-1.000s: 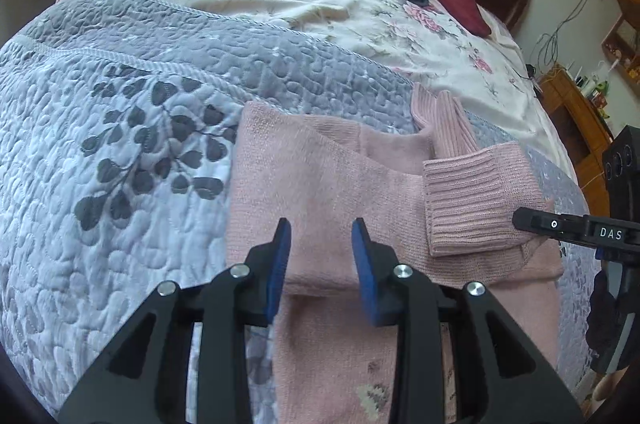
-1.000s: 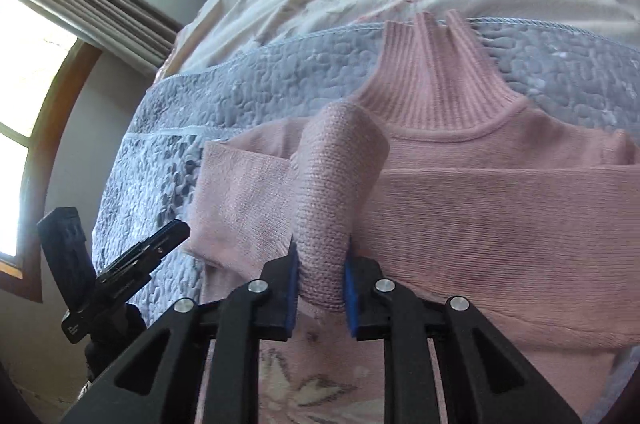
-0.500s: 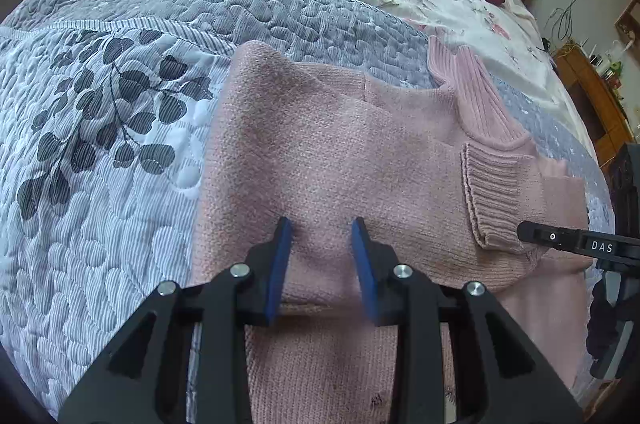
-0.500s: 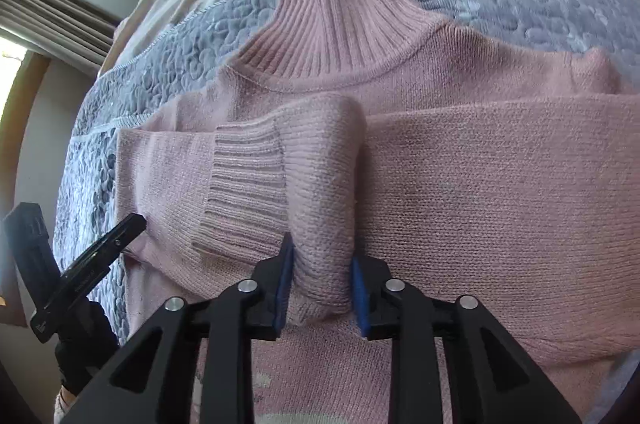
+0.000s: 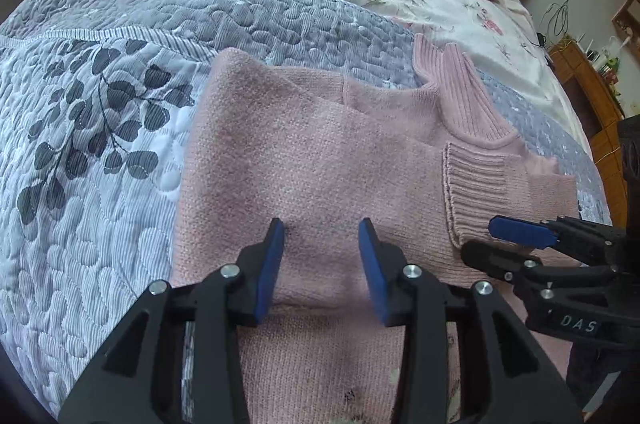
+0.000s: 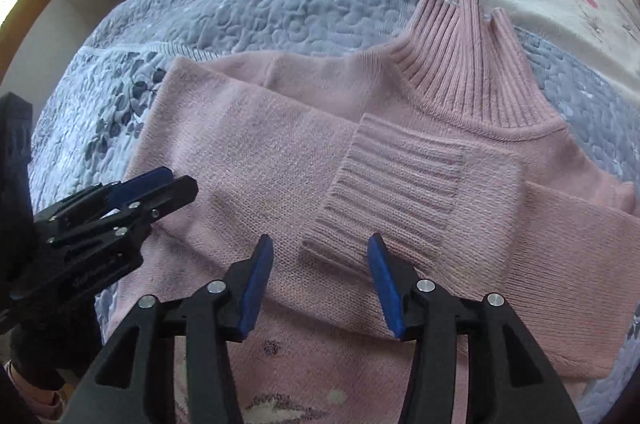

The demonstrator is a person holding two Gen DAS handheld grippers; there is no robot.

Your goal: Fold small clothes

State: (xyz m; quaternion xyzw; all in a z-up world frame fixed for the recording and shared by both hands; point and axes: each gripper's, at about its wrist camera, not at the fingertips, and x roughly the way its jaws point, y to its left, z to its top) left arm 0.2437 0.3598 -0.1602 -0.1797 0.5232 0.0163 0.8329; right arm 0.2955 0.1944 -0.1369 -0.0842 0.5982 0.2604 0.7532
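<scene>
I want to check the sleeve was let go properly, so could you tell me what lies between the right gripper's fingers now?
In the right wrist view, the right gripper is open above the pink sweater, and the sleeve's ribbed cuff lies flat between its fingers, ungripped.

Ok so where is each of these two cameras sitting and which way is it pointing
Left wrist: behind the open left tool, looking forward over the pink sweater up the bed; the right tool shows at its right edge.
Right wrist: behind the open right tool, facing the ribbed cuff and collar; the left tool shows at left.
Shared: sweater, grey quilt, floral sheet.
</scene>
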